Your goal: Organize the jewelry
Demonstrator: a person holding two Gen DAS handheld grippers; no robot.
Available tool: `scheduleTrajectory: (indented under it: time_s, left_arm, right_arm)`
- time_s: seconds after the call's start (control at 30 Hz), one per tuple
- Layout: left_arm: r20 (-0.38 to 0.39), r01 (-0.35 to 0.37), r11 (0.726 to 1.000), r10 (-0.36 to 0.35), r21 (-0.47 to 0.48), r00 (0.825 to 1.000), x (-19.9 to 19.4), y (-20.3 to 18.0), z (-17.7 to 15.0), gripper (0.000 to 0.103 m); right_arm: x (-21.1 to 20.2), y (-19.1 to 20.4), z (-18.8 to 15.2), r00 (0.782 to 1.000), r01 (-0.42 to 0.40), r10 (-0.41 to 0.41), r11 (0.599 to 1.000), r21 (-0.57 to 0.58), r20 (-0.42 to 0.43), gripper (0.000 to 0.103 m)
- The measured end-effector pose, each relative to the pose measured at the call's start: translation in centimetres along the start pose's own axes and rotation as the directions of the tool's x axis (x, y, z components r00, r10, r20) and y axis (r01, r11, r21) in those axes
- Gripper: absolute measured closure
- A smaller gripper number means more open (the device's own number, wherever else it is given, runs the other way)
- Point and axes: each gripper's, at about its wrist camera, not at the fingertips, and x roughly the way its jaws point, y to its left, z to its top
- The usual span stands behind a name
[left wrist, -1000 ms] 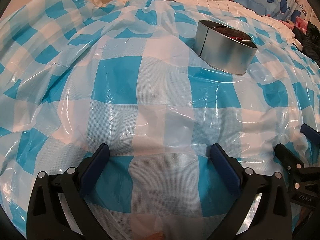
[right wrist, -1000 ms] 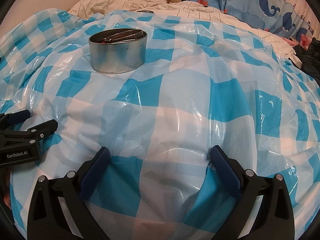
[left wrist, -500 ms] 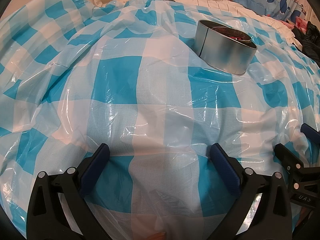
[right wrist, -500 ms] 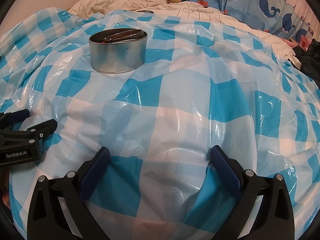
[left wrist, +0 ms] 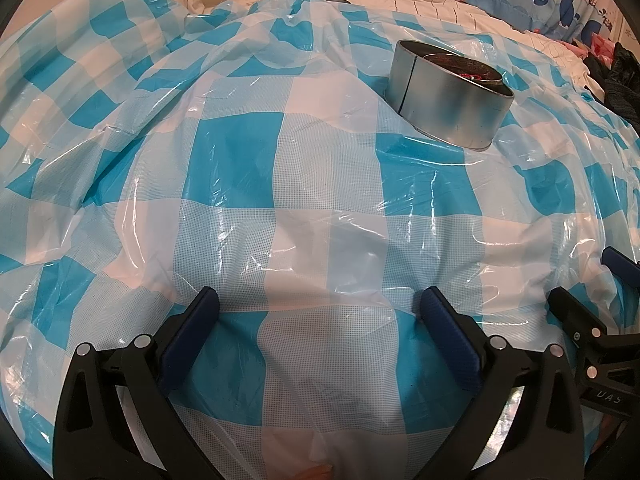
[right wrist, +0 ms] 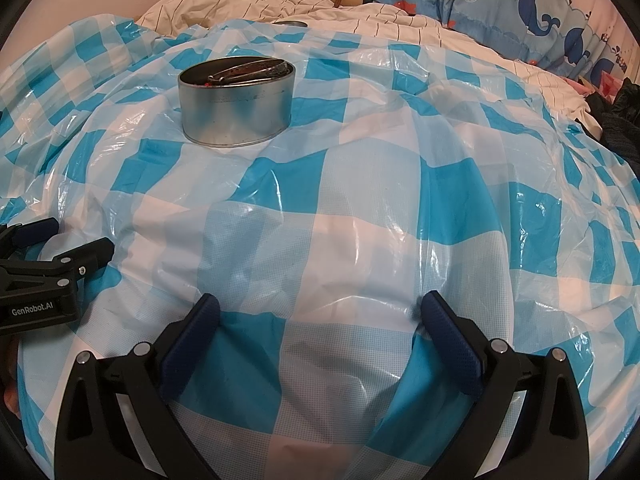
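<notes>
A crinkled blue-and-white checked plastic sheet is covering a bed, with striped cream bedding and a whale-print fabric lying beyond its far edge. A round metal tin is standing upright toward the sheet's far side, holding jewelry: metallic pieces with red bits. The left gripper and right gripper are hovering wide open near the sheet's near edge, gripping nothing.

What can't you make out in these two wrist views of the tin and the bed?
- Tin contents: in both views its wall hides all but a metal piece and red bits at the rim.
- Right gripper in the left view: cut off by the edge.
- Dark round object behind the checked sheet: too small.
</notes>
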Motion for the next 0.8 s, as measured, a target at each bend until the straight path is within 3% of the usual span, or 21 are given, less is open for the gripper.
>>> scheduleTrajectory:
  time_s: [0.37,0.5,0.67,0.8]
  left_arm:
    - [-0.003,0.010,1.000,-0.010,0.001,1.000,-0.1,0.0,0.1,0.006]
    - [-0.004,0.029,0.999,-0.030,-0.039,1.000,-0.7,0.9,0.3,0.006]
    - [0.048,-0.048,0.997,0.051,-0.056,0.998,-2.1,2.5,0.5,0.006]
    - [0.041,-0.057,0.994,0.061,-0.092,0.997,-2.3,4.3,0.5,0.006]
  right_arm:
    - [0.0,-0.1,0.0,1.000,-0.009,0.009,1.000,0.002,-0.001,0.007]
    - [-1.3,-2.3,0.5,0.997,-0.056,0.052,0.995,0.086,0.050,0.007]
    - [-3.7,-6.0,0.9,0.991,0.012,-0.037,0.981,0.191,0.127,0.007]
    - [-5.1,-8.1,0.5,0.984,0.046,-0.087,0.968,0.248,0.157,0.007]
